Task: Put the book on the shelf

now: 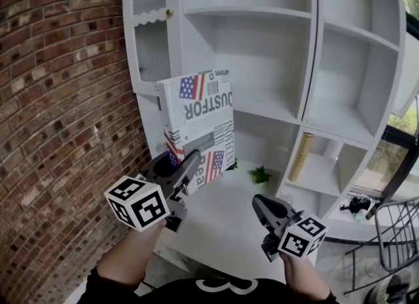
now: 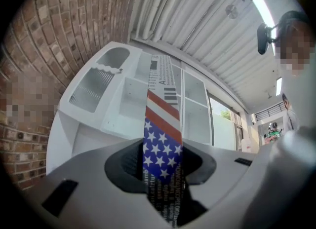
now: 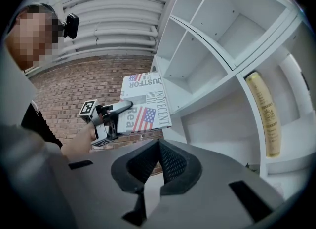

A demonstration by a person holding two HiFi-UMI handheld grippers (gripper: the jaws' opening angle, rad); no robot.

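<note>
Before the shelf [image 1: 262,109], the left gripper [image 1: 186,165] clamped the book [image 1: 196,119] in its jaws, apparently mid-carry, the right gripper [image 1: 265,208] idle with jaws closed on nothing; the next move would need it slotted upright into 1 bay.

The flat rectangular book [image 1: 196,122] is covered in white and grey newsprint with black lettering. It is broken by flag patches of red and white stripes beside blue fields strewn with white stars. The left gripper [image 1: 183,160] and the right gripper [image 1: 259,202] are finished in dark grey. Each bears a white cube, the left cube [image 1: 137,203] and the right cube [image 1: 302,235], printed with black square markers. The tall shelf [image 1: 262,40] is painted plain white. The brick wall [image 1: 52,99] is laid in red-brown with pale mortar lines. A small leafy plant [image 1: 260,175] is seen in green, and an upright cylinder [image 1: 302,157] in pale gold.
</note>
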